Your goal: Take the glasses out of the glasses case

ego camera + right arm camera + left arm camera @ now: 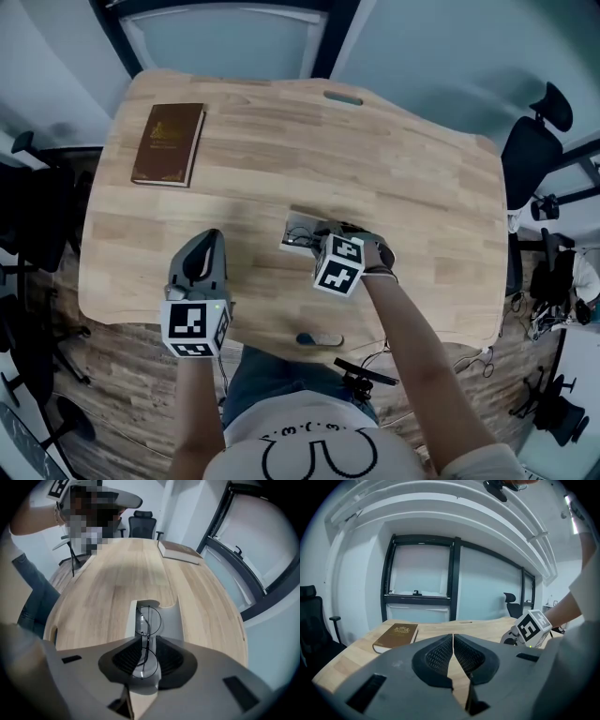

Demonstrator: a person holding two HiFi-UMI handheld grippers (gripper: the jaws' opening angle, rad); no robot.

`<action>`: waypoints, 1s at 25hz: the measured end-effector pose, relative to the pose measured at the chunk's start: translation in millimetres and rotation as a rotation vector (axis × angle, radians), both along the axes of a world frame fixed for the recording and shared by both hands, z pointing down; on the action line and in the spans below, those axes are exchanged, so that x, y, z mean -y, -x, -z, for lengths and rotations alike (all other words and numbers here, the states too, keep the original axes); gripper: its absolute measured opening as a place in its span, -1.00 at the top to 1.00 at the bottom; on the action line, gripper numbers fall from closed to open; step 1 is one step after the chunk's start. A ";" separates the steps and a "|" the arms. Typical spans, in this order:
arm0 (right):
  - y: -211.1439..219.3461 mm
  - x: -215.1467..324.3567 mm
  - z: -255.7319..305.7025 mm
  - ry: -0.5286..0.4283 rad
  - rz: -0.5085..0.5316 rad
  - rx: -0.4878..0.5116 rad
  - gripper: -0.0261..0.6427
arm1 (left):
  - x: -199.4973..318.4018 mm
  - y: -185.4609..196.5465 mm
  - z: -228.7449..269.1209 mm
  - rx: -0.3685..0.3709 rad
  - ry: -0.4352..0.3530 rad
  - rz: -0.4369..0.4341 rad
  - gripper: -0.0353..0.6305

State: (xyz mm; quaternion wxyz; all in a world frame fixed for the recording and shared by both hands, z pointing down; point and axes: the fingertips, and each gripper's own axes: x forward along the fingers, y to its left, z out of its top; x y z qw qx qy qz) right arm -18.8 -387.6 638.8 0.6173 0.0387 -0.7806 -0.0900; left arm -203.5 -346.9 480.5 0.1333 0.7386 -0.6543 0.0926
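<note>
While the person stands at the near edge of the wooden table [394, 159], both grippers are out over it. The right gripper [147, 639] points steeply down into the open glasses case [170, 623], which lies near the middle of the table, a little toward the person's side. The case is pale, and the glasses [149, 618] lie inside it along its length: thin dark wire rims with round lenses. One lens shows clear beyond the jaw tips; the other sits down between the two ribbed pads. The jaws stand apart on either side of the frame, roughly at the bridge, with a gap showing on both sides of the wire, so from where I look they straddle the glasses without pinching them. The glasses rest in the case, not lifted.

From above, the right hand's marker cube [338, 265] covers most of the case, and only its left end shows beside it.

The left gripper [453, 637] is held low over the table to the left of the case and apart from it, pointing across the boards toward the window wall. Its pads meet at the tips with nothing between them.

A brown book [169, 143] with gold print lies flat near the far left corner, well apart from the case. A black office chair [532, 148] stands off the table's right side.
</note>
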 end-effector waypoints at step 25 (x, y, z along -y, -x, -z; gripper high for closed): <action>5.1 9.7 53.3 -0.135 -0.073 0.082 0.75 | 20.1 -3.3 30.7 0.005 -0.081 -0.052 0.83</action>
